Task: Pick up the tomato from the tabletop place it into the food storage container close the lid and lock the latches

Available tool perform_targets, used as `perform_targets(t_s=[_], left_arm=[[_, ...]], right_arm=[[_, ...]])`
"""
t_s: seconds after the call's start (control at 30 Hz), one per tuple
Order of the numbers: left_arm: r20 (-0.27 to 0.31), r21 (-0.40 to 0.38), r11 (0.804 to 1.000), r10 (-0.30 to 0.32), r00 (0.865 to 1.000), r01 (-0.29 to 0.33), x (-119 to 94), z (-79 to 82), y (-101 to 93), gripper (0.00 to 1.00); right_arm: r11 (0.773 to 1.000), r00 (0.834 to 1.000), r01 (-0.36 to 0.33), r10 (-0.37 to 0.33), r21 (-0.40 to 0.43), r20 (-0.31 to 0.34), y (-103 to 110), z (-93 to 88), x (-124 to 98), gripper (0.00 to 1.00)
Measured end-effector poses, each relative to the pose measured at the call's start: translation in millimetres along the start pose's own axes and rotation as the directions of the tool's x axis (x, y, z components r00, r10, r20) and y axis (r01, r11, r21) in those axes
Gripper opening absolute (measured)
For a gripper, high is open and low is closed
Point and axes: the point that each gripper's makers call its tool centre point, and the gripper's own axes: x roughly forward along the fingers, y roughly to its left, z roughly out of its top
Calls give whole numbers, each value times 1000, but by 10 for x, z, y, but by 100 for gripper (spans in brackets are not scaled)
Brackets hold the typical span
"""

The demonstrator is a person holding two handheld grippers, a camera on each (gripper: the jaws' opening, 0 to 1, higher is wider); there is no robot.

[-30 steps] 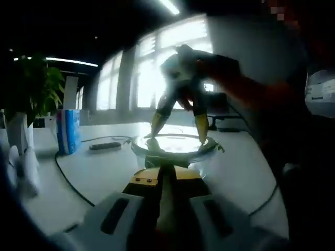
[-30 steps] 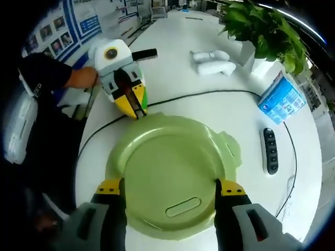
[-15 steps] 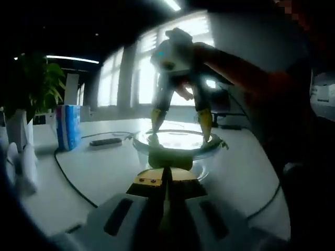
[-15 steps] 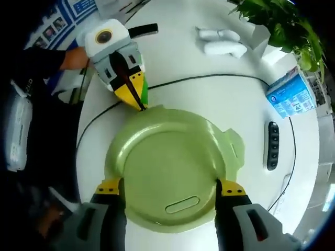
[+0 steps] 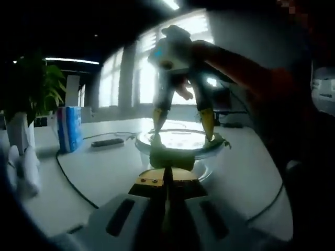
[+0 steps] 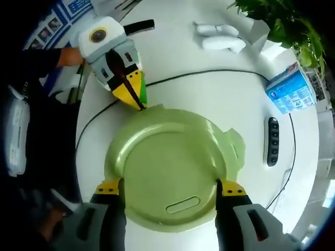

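Observation:
The round green lid (image 6: pixel 167 167) lies on the glass container (image 5: pixel 201 170); what is inside is hidden. My right gripper (image 6: pixel 170 186) is open, its two yellow tips resting on the lid's top, one on each side. In the left gripper view the right gripper (image 5: pixel 182 125) reaches down onto the lid (image 5: pixel 180 140) from above. My left gripper (image 5: pixel 167 180) is shut, its tips right at the green latch (image 5: pixel 171 157) on the near rim. In the right gripper view the left gripper (image 6: pixel 138 102) touches the lid's far-left edge.
A black power strip (image 6: pixel 271 141) and a blue box (image 6: pixel 287 91) lie to the right, with a potted plant (image 6: pixel 277 21) and white objects (image 6: pixel 220 39) beyond. A black cable (image 6: pixel 209 77) curves across the white table. A person's dark sleeve (image 6: pixel 31 68) is at left.
The left gripper has edged closer to the latch and the whole left view has shifted slightly. The right gripper stays spread on the lid, which has not moved.

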Motion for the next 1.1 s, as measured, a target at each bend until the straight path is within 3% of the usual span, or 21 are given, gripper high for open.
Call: perform_targets(t_s=[0.3,0.67,0.77,0.8,0.87,0.97,1.0,1.1], left_arm=[[-5,-9,1000,3,1000,-3,24,3,48,0],[-21,-24,999,22,1000,-23,78,-10,68,0],[3,6,1000,24,1000,-24,76,0,63,0],[-7,-58,998,-8,1000,8,70,-13,19,0],[2,0,1000,-15,1000,15,62,1,27,0],[-4,-60,998,-5,1000,5,66,-7,74,0],[-2,-7,1000,19,1000,-19,77,3,127,0],[-1,25,999,24,1000,-24,78,-3,100,0]], right_arm=[[1000,1000,1,-1,10,8,-9,-16,-5,63],[1000,1000,1,0,30,-31,-20,-52,-6,63],[999,1000,3,-3,35,-5,-23,-60,-12,63],[999,1000,3,-4,37,18,-28,-61,-14,63],[999,999,2,-4,36,46,-27,-61,-18,63],[999,997,2,-5,39,83,-29,-57,-21,63],[999,996,2,-6,38,94,-26,-55,-23,63],[999,994,3,-7,42,105,-25,-32,-18,63]])
